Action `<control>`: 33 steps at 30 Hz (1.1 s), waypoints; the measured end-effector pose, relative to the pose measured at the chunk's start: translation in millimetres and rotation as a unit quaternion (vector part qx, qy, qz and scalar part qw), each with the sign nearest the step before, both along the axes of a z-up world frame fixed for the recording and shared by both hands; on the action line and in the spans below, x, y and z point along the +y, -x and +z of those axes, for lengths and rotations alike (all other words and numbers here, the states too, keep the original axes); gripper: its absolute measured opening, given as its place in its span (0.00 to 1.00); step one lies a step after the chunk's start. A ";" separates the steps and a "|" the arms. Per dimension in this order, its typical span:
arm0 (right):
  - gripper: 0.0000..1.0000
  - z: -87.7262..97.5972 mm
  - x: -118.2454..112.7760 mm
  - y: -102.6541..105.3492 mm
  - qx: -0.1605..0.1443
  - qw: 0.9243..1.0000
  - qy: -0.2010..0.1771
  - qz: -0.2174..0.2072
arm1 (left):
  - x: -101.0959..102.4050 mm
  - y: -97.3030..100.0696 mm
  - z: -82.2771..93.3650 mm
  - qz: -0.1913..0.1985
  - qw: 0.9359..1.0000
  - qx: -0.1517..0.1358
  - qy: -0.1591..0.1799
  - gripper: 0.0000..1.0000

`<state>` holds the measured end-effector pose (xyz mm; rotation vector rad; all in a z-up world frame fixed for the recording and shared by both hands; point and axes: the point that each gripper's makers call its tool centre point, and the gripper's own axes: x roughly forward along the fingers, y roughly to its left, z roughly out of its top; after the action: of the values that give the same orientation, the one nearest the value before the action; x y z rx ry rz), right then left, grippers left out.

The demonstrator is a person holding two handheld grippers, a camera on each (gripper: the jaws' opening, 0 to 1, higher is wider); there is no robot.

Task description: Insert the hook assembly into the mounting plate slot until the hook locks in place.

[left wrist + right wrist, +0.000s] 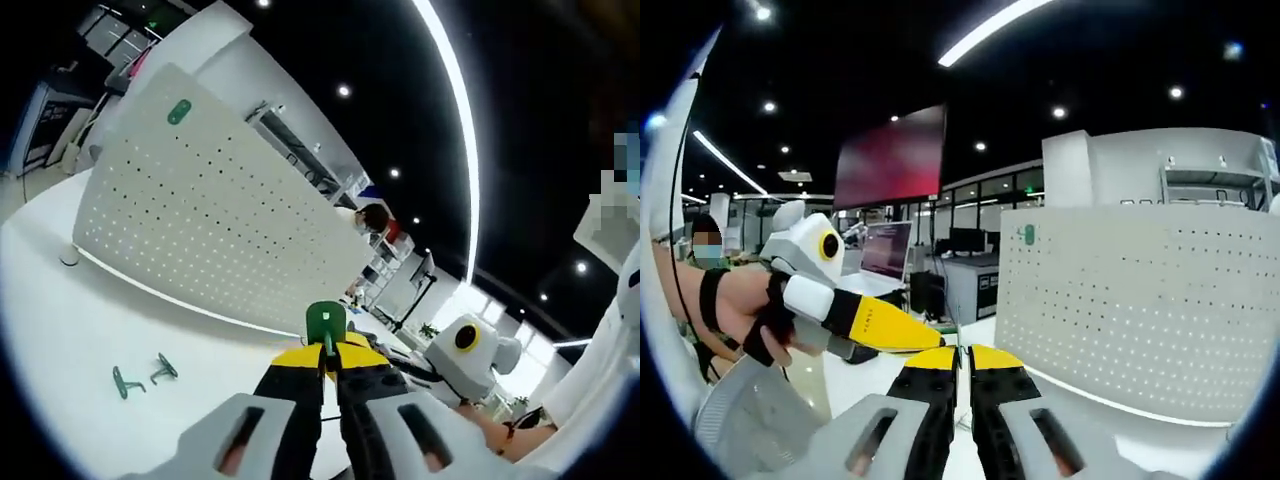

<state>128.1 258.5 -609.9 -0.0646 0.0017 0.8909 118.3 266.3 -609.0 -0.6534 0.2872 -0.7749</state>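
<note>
Left gripper view: left gripper point(327, 352) raised above white table point(60, 330), jaws clamped together on green hook point(326, 322), held upright at yellow tips. Beyond it, white pegboard mounting plate point(215, 215) standing upright on table, one green hook already mounted point(179, 111) near upper corner. Two loose green hooks point(143, 376) lying on table near each other, well apart from held hook. Right gripper point(465, 352) entering from right, in a hand. Right gripper view: right gripper point(962, 362) with jaws pressed together, nothing visible between them; same pegboard to right, left gripper alongside at left, gripped by a hand point(745, 310) wearing black strap.
</note>
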 end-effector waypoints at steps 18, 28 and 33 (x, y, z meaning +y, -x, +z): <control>0.11 4.9 4.2 -2.1 0.001 1.000 0.015 0.005 | 20.4 -13.0 17.0 0.020 0.999 -0.037 -0.026 0.02; 0.17 -9.5 -9.5 1.4 0.018 0.999 0.040 -0.001 | 34.0 -37.7 24.7 0.067 0.994 -0.058 -0.065 0.02; 0.20 -10.3 -21.0 2.8 0.018 0.999 0.032 -0.012 | 36.4 -51.9 22.7 0.080 0.990 -0.063 -0.102 0.02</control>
<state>125.3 237.5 -620.2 -0.1081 0.0650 0.8687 170.2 302.7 -586.3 -0.4259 0.1927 -0.6205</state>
